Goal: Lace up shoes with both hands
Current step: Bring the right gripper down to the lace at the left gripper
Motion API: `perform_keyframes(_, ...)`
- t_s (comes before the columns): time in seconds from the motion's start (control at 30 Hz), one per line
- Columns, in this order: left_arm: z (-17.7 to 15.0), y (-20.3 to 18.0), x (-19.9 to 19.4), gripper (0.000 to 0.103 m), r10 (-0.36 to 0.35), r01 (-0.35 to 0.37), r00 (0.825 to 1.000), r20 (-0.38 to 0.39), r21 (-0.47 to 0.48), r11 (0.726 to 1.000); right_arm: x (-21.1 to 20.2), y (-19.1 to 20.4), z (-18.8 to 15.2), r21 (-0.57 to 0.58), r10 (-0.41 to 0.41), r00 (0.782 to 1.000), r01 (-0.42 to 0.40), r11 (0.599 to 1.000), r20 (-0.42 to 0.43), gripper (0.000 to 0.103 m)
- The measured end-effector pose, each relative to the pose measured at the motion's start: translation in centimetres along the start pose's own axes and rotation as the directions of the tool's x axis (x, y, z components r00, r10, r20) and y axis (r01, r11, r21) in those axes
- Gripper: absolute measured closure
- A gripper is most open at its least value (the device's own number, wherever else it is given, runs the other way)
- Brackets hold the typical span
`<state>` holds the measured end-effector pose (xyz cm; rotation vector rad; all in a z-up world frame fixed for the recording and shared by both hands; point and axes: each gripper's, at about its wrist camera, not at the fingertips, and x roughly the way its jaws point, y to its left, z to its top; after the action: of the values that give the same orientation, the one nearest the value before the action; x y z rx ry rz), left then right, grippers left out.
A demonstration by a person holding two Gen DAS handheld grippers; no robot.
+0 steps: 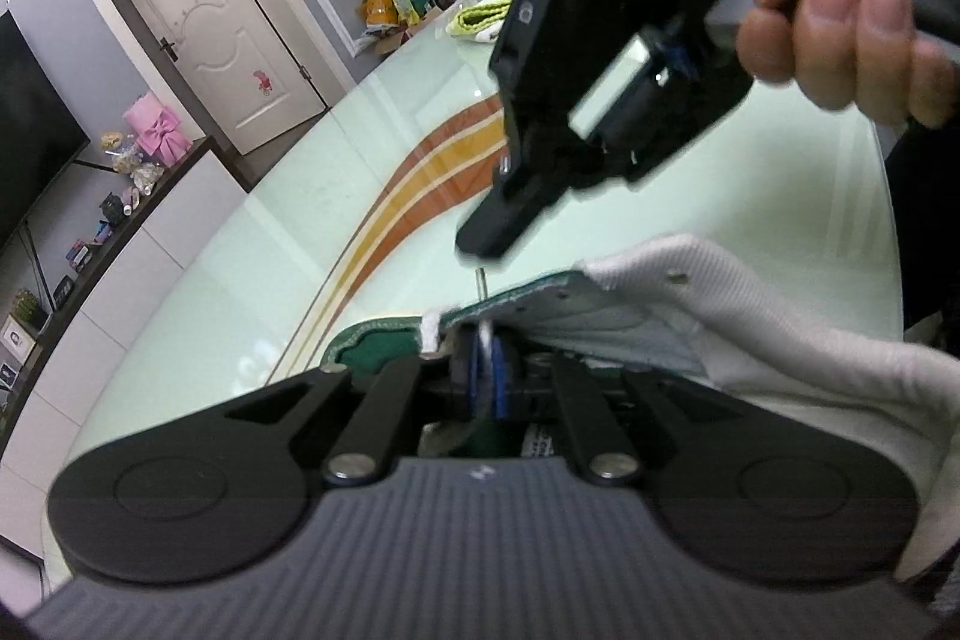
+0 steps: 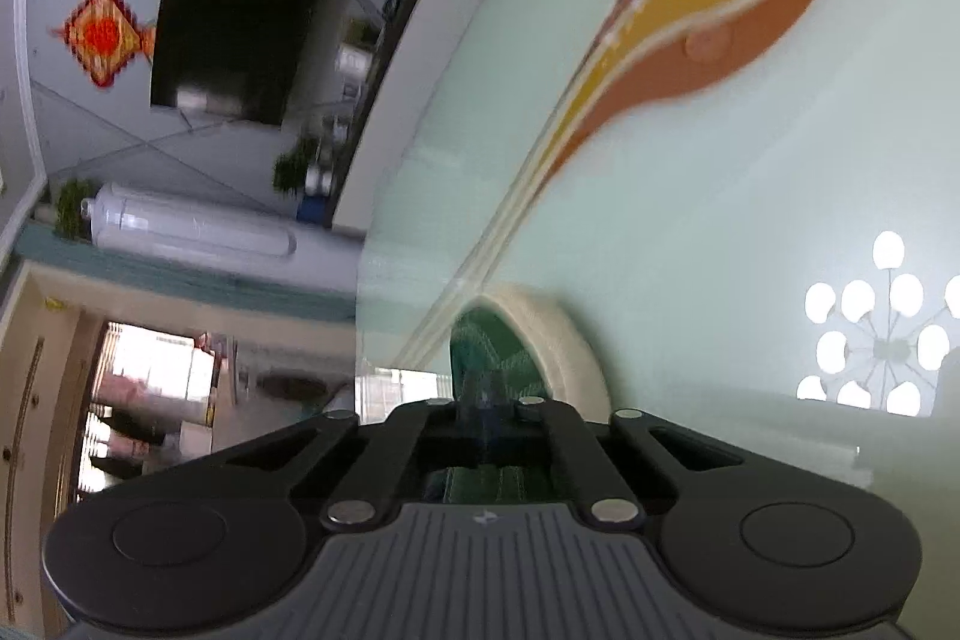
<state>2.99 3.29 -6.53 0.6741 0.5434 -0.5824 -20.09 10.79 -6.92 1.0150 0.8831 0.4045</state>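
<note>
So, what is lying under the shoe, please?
The shoe rests on a pale green glass table with an orange and yellow stripe. The left gripper covers the shoe's near part, so the table directly beneath cannot be seen.

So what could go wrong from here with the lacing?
1. The right gripper hovers close above the shoe, and the right wrist view is blurred. It could miss the small eyelet.
2. The left gripper is closed at the shoe's edge and hides what sits between its pads, so a slip there might go unnoticed.
3. The glass table looks slick, so the shoe may slide if pulled.
</note>
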Motion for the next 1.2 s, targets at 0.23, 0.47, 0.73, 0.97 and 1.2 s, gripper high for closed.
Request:
perform_keyframes(0.23, -0.1, 0.5, 0.2, 0.097, -0.001, 0.001, 1.0, 0.0, -0.003, 1.0, 0.7, 0.9, -0.2, -0.067, 0.048, 0.994, -0.055, 0.996, -0.096, 0.072)
perform_keyframes(0.47, -0.1, 0.5, 0.1, 0.096, 0.001, -0.001, 1.0, -0.007, -0.005, 1.0, 2.6, 0.8, -1.9, -0.055, 0.033, 0.99, -0.041, 0.998, -0.134, 0.092)
perform_keyframes(0.73, -0.1, 1.2, -2.3, 0.055, 0.034, -0.035, 0.999, -0.027, -0.048, 0.998, 1.5, 1.1, -1.9, -0.002, -0.004, 1.0, 0.004, 1.0, -0.026, 0.101)
perform_keyframes(0.97, 0.7, 0.9, -5.7, 0.054, -0.028, 0.028, 1.0, 0.01, -0.079, 0.996, -2.1, 2.7, 0.7, -0.014, 0.067, 0.989, -0.065, 0.998, 0.13, 0.103)
perform_keyframes(1.2, 0.6, 0.1, -5.2, 0.05, -0.106, 0.103, 0.994, -0.04, -0.058, 0.993, 0.2, 2.2, -0.2, -0.037, 0.016, 0.999, -0.018, 0.999, -0.047, 0.086)
